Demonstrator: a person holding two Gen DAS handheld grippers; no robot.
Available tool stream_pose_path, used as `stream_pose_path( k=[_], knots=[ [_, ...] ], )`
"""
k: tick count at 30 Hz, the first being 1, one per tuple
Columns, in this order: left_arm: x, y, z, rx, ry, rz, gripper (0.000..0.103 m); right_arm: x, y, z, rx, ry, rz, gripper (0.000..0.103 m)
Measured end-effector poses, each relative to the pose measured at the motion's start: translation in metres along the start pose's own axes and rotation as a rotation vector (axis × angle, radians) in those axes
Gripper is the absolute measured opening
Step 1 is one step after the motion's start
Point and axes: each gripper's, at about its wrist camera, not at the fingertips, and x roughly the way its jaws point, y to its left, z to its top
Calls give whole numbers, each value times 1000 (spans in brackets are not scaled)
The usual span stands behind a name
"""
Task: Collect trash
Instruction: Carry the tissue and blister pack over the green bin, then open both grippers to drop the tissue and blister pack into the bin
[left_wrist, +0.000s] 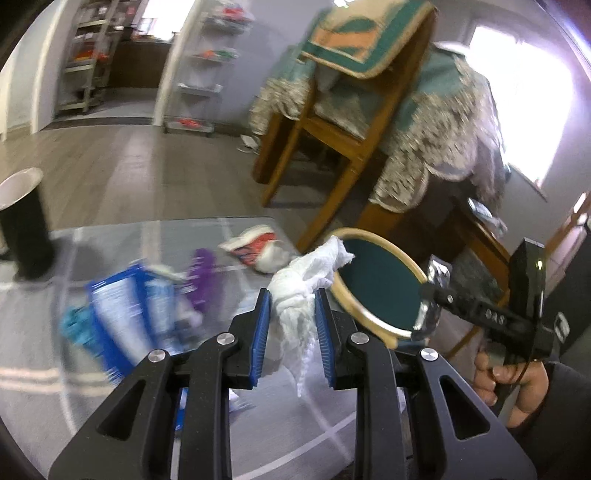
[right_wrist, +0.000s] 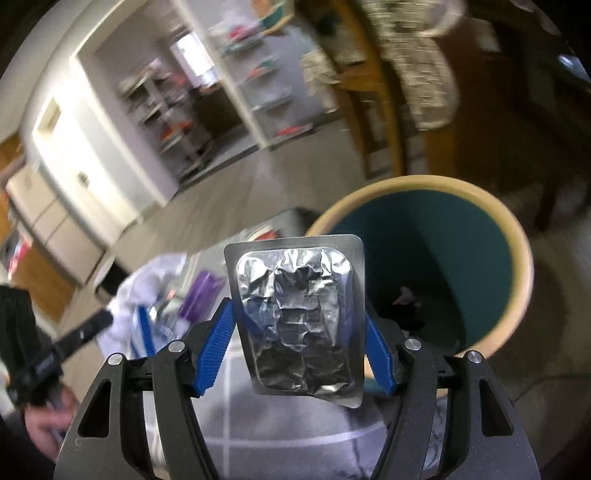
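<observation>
White crumpled tissue (left_wrist: 295, 295), silver foil blister pack (right_wrist: 297, 325), teal bin with tan rim (right_wrist: 517, 258), blue gripper pads (left_wrist: 260, 332), purple wrapper (left_wrist: 201, 273) at centre left.

Crumpled white tissue (left_wrist: 295, 291): soft, matt paper, deeply creased. Foil blister pack (right_wrist: 297, 317): glossy silver metal foil, wrinkled over the centre, with a finely textured flat border. Left gripper (left_wrist: 293, 328) and right gripper (right_wrist: 299, 343): matt black plastic with a faint grain, polished metal pins, ribbed blue pads. Waste bin (right_wrist: 517, 258): smooth pale rim, matt teal lining. Glass tabletop (left_wrist: 155, 236): clear and reflective. Blue printed carton (left_wrist: 118, 306): smooth card. Purple wrapper (left_wrist: 201, 275): looks like shiny film, though blurred. Chair (left_wrist: 332, 155): varnished wood with a woven cloth cushion. Lace tablecloth (left_wrist: 436, 147): openwork fabric. Floor (left_wrist: 147, 173): matt wood-look planks.
</observation>
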Motion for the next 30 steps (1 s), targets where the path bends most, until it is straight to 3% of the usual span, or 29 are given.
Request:
stream_pose_path(
  k=[11,16,17,19,21,30],
  knots=[
    [136,-110,21,237,211,-75,24,-8,-49,12,187,-88,-49,67],
    [178,-120,20,235,280,-69,28,-1,-68,16,247,-91,-71,67],
    [181,-118,19,224,292,-75,30,-1,-71,14,255,-87,-73,67],
    [183,-115,19,210,291,-71,51,4,-77,14,274,-78,-79,67],
    [177,-109,18,198,269,-60,63,10,-79,14,277,-66,-81,67],
    [127,-57,20,67,208,-29,66,41,-65,21,171,-25,-136,67]
  ],
)
